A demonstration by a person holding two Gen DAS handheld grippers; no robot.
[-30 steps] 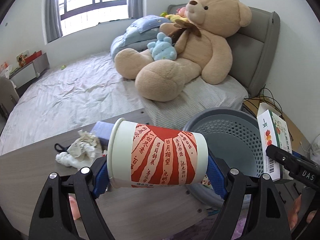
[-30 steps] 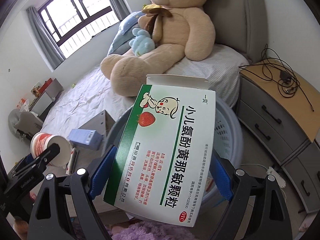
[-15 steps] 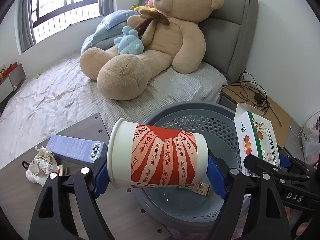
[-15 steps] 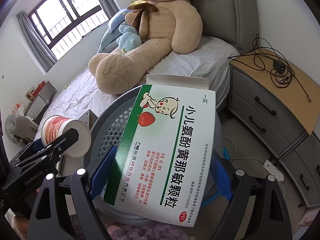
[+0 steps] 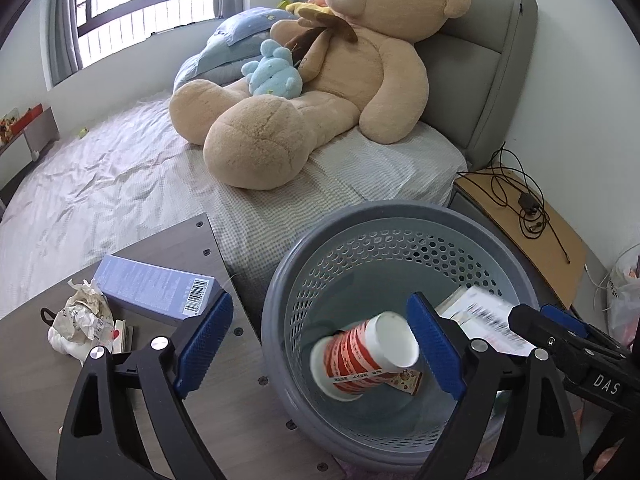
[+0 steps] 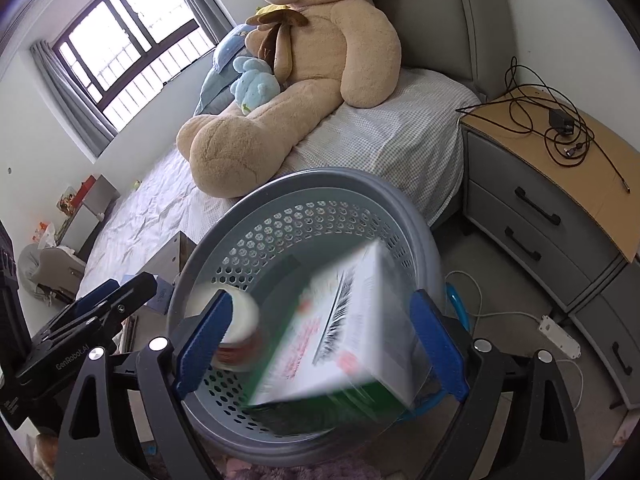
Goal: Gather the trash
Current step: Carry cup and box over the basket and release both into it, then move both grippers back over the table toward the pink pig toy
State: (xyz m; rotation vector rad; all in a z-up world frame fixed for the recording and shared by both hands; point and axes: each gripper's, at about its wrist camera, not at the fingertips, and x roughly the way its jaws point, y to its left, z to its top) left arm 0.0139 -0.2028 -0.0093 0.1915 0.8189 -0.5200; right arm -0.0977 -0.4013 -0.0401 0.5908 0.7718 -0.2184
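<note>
A grey perforated trash basket [image 5: 400, 216] [image 6: 320, 184] stands beside the bed. My left gripper [image 5: 320, 340] is open and empty above it. The red and white paper cup [image 5: 360, 356] lies inside the basket, clear of the pads. My right gripper [image 6: 320, 340] is open over the same basket. The white and green medicine box [image 6: 340, 328] is blurred, falling into the basket between the open jaws; it also shows in the left wrist view [image 5: 476, 312]. The cup shows blurred in the right wrist view [image 6: 240, 336].
A wooden table [image 5: 48, 380] at the left holds a blue box [image 5: 156, 290] and crumpled paper [image 5: 80, 324]. A bed with a big teddy bear [image 5: 320, 92] lies behind. A nightstand [image 6: 560, 200] with cables stands at the right.
Both grippers have opened over the basket. The cup has dropped from the left gripper into it, and the medicine box has left the right gripper and is falling in.
</note>
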